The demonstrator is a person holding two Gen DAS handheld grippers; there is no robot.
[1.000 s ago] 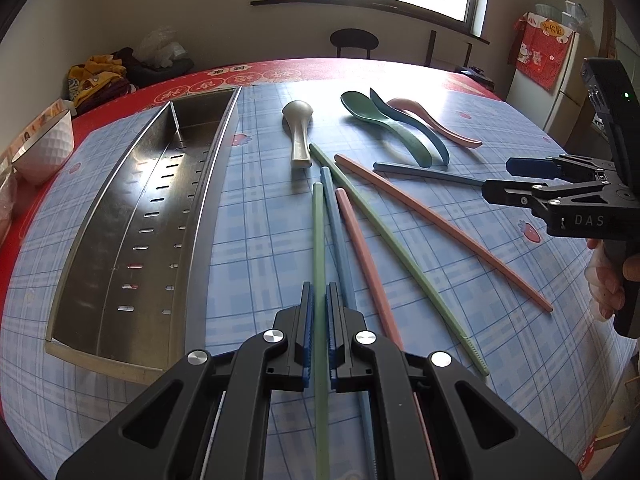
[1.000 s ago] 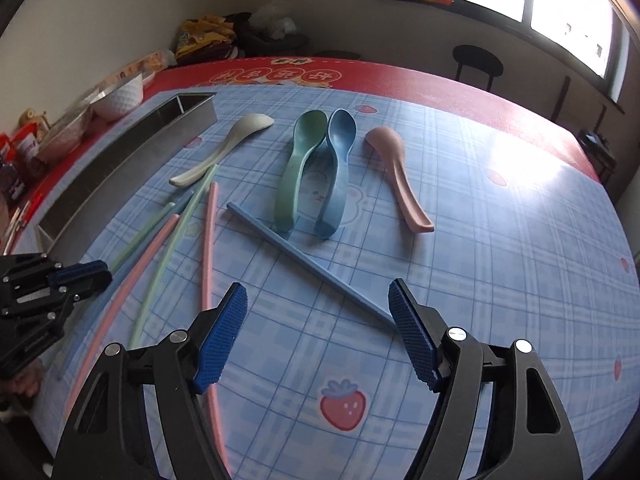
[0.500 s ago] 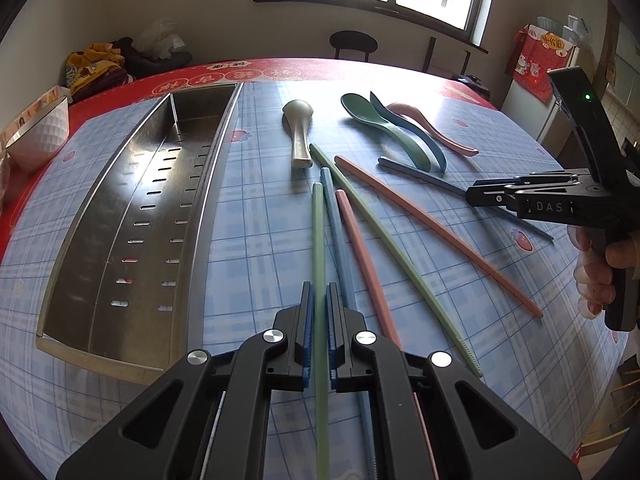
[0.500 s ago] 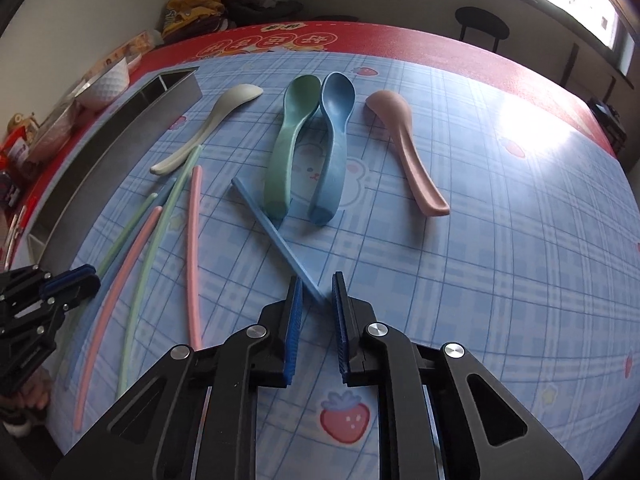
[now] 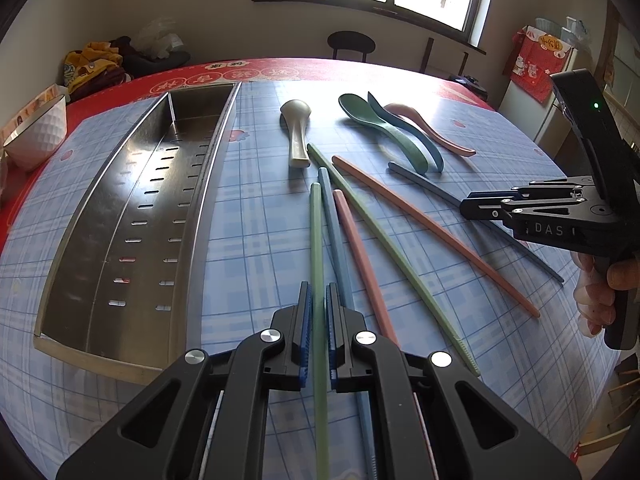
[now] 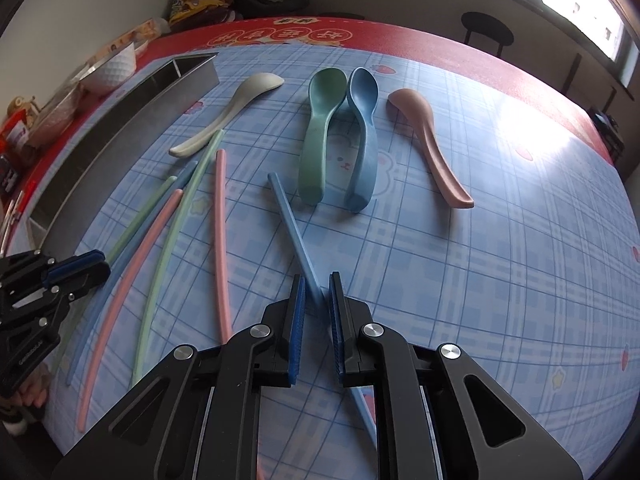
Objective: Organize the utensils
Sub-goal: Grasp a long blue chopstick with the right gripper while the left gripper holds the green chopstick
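My left gripper (image 5: 318,292) is shut on a green chopstick (image 5: 316,232), which runs forward between its pads over the blue checked tablecloth. Beside it lie a blue chopstick (image 5: 334,216), a pink one (image 5: 356,248), a longer green one (image 5: 384,240) and a longer pink one (image 5: 432,232). My right gripper (image 6: 317,280) is shut on a separate blue chopstick (image 6: 288,216), which crosses slantwise between its pads. Beige (image 6: 240,100), green (image 6: 320,120), blue (image 6: 362,120) and pink (image 6: 428,132) spoons lie beyond. A long perforated steel tray (image 5: 120,184) sits at the left.
A white bowl (image 5: 36,132) and other clutter stand on the red table border left of the tray. A black chair (image 5: 351,42) stands behind the table under the window. The table's edge drops off close behind the right gripper (image 5: 466,204).
The right gripper's jaws went from wide open to closed on the blue chopstick, after lowering toward it. The left gripper kept its hold on the green chopstick and stayed put.
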